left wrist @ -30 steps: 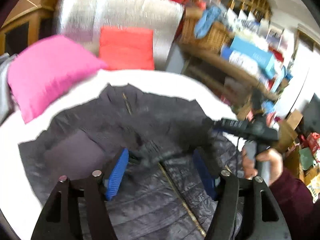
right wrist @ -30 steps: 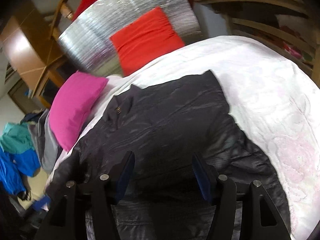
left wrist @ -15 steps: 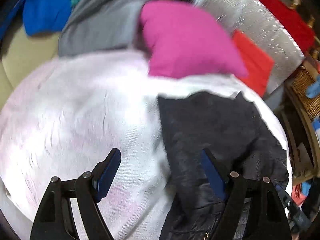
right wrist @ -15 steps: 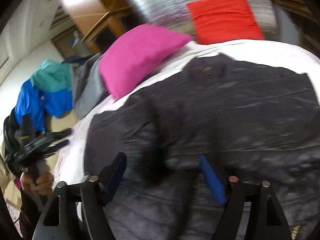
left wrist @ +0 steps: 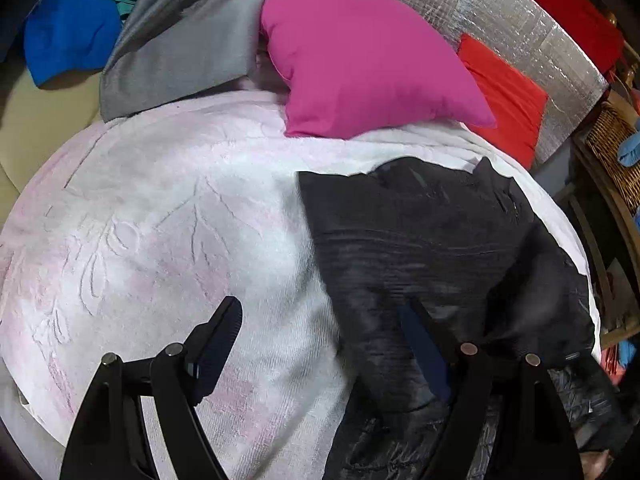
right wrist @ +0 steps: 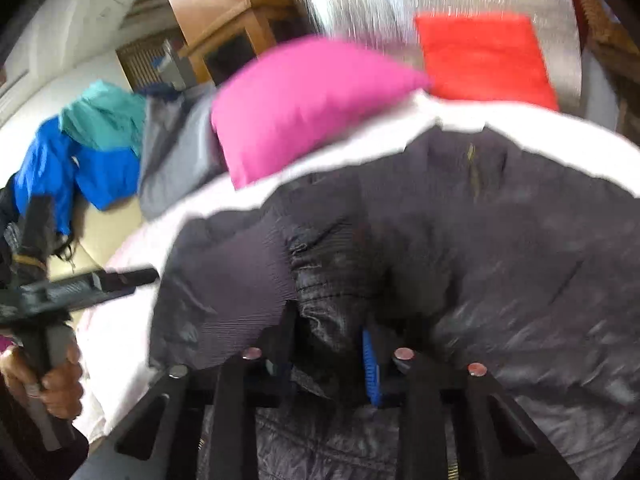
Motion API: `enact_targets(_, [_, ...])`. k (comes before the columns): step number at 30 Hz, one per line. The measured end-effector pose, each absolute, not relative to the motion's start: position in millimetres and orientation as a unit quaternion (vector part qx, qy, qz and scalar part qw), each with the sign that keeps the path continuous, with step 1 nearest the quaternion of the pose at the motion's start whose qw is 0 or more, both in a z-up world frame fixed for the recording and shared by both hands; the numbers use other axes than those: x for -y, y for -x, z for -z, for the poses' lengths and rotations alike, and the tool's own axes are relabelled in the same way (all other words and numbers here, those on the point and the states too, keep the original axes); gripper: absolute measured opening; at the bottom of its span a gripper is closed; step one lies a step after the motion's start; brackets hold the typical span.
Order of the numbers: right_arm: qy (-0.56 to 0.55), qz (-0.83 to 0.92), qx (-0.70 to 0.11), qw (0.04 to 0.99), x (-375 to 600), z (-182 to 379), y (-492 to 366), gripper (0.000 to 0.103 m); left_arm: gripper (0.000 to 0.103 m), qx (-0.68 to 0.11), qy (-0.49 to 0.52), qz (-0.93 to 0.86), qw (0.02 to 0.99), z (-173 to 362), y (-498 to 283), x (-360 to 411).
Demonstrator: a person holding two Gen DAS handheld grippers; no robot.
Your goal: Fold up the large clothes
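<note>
Black jacket [right wrist: 460, 240]: spread on the white blanket [left wrist: 160, 220].
Right gripper [right wrist: 328, 356]: jaws closing, jacket fabric pinched between them.
Left gripper [left wrist: 320, 344]: held wide, nothing gripped.

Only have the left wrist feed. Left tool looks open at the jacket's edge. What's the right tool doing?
Observer: The right tool has its jaws closing, with a bunched fold of the dark jacket between them.
Operator: Which part of the jacket?
Observer: The near side, right beside a raised purplish-grey panel. It may be lining or a sleeve, I can't tell which.
Operator: Where's the left tool from that side?
Observer: The left tool sits at the jacket's left edge, above the white blanket, with a hand on its handle. I can't tell whether it touches the fabric.
</note>
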State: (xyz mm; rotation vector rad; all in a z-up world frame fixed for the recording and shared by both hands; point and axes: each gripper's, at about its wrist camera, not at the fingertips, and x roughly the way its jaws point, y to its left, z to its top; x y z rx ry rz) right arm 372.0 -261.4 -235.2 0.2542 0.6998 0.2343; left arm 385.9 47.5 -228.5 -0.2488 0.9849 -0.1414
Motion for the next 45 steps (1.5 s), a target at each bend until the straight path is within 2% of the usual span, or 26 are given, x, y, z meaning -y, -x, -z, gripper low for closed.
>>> enact_targets(5, [-0.256, -0.076, -0.281, 0.922, 350, 206, -358, 0.027, 0.081, -0.459, 0.114, 0.078, 0.878, 223, -382, -36])
enact_targets(10, [-0.422, -0.021, -0.267, 0.866, 457, 231, -343, 0.027, 0.081, -0.448, 0.091, 0.098, 0.884, 221, -379, -1])
enact_targets(13, [-0.53, -0.018, -0.303, 0.792, 504, 267, -339, 0.037, 0.081, -0.445, 0.072, 0.11, 0.886, 222, -380, 27])
enact_targets(14, [-0.549, -0.011, -0.292, 0.783, 515, 274, -334, 0.052, 0.081, -0.447, 0.065, 0.112, 0.885, 223, -381, 37])
enact_targets(15, [-0.562, 0.001, -0.28, 0.779, 526, 278, -328, 0.071, 0.081, -0.449, 0.06, 0.113, 0.884, 224, -382, 44])
enact_targets(16, [-0.57, 0.012, -0.269, 0.776, 535, 280, -322, 0.076, 0.081, -0.452, 0.057, 0.113, 0.883, 225, -383, 51])
enact_targets(19, [-0.583, 0.016, -0.245, 0.774, 558, 281, -312, 0.076, 0.081, -0.456, 0.044, 0.113, 0.882, 230, -386, 71])
enact_targets(24, [-0.517, -0.011, -0.269, 0.813, 544, 262, -320, 0.076, 0.082, -0.471, 0.018, 0.091, 0.877, 242, -394, 92])
enact_targets(26, [-0.435, -0.016, -0.293, 0.851, 520, 243, -329, 0.076, 0.082, -0.481, 0.015, 0.078, 0.873, 247, -399, 93])
enact_targets(29, [-0.252, -0.025, -0.338, 0.907, 460, 222, -339, 0.077, 0.082, -0.483, 0.022, 0.072, 0.872, 247, -403, 91])
enact_targets(32, [-0.167, -0.045, -0.373, 0.911, 427, 230, -340, 0.078, 0.082, -0.491, 0.034, 0.07, 0.868, 249, -407, 85])
enact_targets(36, [-0.11, -0.055, -0.397, 0.91, 390, 242, -346, 0.079, 0.082, -0.499, 0.033, 0.069, 0.863, 252, -407, 85])
enact_targets(42, [-0.041, -0.05, -0.352, 0.934, 341, 235, -345, 0.085, 0.082, -0.502, 0.037, 0.074, 0.861, 253, -409, 82])
enact_targets(45, [0.002, -0.028, -0.376, 0.926, 323, 250, -355, 0.085, 0.082, -0.501, 0.035, 0.076, 0.861, 253, -408, 82])
